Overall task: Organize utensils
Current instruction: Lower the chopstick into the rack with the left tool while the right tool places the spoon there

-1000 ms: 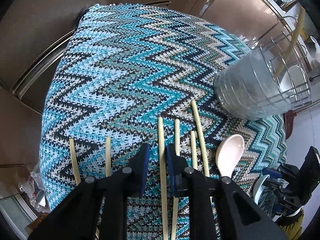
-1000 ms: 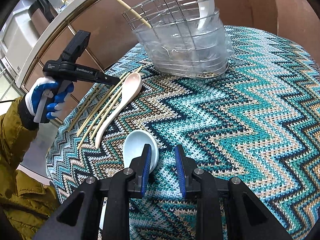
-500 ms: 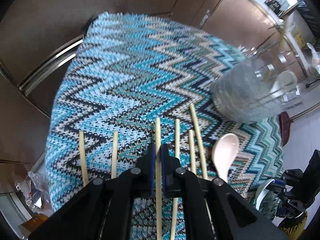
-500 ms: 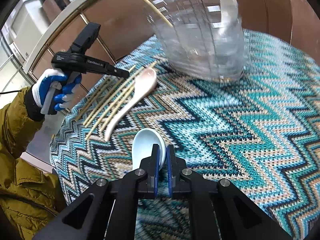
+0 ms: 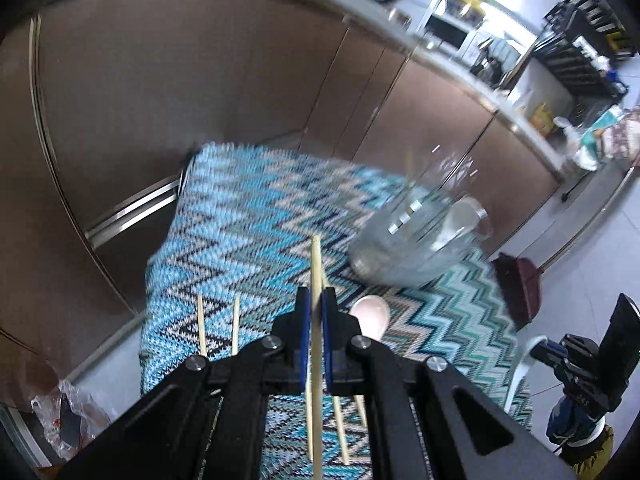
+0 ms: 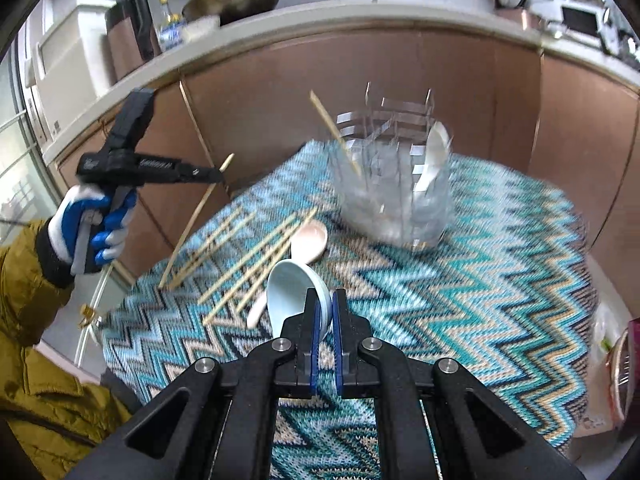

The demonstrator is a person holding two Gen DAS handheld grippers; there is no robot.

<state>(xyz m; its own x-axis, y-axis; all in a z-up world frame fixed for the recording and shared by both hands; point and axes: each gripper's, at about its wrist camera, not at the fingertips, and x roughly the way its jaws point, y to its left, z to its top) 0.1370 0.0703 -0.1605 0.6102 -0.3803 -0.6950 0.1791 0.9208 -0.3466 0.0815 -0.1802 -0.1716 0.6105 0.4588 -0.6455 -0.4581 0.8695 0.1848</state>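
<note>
Utensil holder (image 5: 416,236) motion-blurred, contents unclear; held chopstick (image 5: 316,360) cut off by bottom edge; blue spoon (image 6: 294,292) handle hidden behind jaws.

Soft daylight fills both views, brightest from the window (image 6: 24,128) at far left and the pale room at far right. Motion blur smears the zigzag cloth (image 5: 248,216) and the clear holder (image 6: 396,184); the near black arms stay sharp. Fisheye bending curves the counter (image 6: 360,16), with dark corners and faint shadows
</note>
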